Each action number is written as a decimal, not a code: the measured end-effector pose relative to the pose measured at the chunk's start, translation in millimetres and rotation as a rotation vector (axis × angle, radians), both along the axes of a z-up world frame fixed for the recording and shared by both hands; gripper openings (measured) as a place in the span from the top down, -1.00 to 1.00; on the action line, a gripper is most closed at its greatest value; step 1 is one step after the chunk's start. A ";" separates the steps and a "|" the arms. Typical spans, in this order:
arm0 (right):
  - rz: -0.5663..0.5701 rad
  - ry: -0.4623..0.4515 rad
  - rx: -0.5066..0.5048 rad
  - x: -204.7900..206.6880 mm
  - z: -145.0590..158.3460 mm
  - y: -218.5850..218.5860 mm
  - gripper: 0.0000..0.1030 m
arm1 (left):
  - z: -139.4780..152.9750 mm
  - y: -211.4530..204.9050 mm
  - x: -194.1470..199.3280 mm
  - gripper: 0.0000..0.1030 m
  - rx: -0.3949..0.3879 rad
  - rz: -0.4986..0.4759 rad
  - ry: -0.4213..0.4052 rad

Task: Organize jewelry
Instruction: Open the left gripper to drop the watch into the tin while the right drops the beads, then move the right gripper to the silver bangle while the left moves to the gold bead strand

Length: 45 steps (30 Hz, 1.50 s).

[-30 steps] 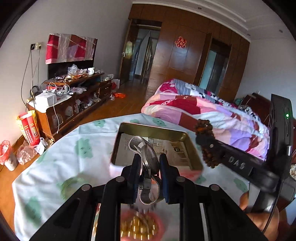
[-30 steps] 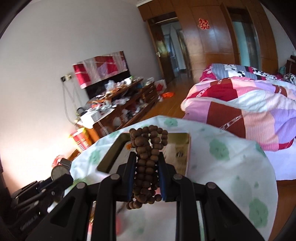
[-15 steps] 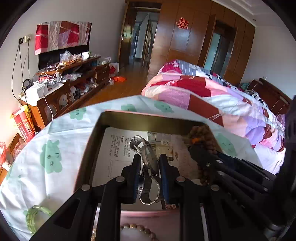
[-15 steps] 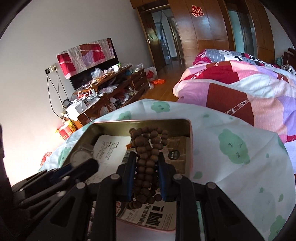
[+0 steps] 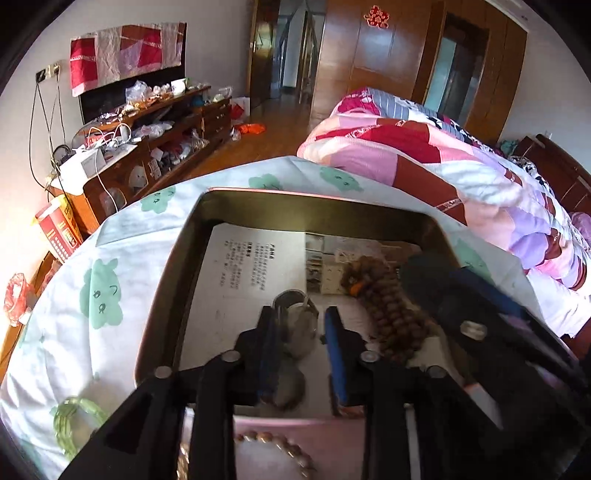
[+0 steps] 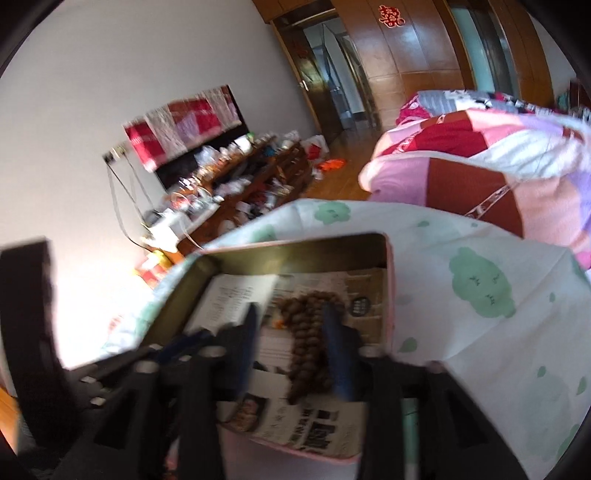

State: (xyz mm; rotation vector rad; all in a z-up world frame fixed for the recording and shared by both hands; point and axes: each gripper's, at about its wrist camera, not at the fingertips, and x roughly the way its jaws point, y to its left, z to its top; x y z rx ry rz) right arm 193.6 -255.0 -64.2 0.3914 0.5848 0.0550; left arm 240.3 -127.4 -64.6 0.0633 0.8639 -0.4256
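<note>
Left wrist view: left gripper (image 5: 300,328) is spread, with the silver watch (image 5: 295,332) lying loose in the tin (image 5: 310,212). Right gripper (image 6: 290,326) is spread too, its wooden bead bracelet (image 6: 306,339) inside the tin. Beads look light and floppy, so I'd pinch across the bunched strands.

We make out a red double-happiness character (image 5: 376,17) on the wooden wardrobe door (image 5: 373,55). Inside the tin (image 5: 177,266), the printed paper lining (image 5: 236,295) carries columns of Chinese text, too small for us to read; bold headline characters at its near edge are blurred.
</note>
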 end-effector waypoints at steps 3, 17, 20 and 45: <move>-0.040 -0.108 0.000 -20.0 19.5 -0.9 -0.78 | 18.9 -0.4 -16.6 -0.16 -0.004 0.023 -0.061; -0.218 -0.168 -0.181 -119.0 33.6 18.5 -0.98 | 25.6 54.6 -95.8 -0.31 0.072 0.184 -0.192; -0.240 -0.194 -0.234 -129.0 32.5 30.3 -0.98 | 26.3 69.0 -104.7 -0.31 0.099 0.220 -0.236; -0.093 -0.176 -0.341 -143.4 25.5 75.4 -0.73 | -10.5 150.2 -163.2 -0.31 0.146 0.375 -0.319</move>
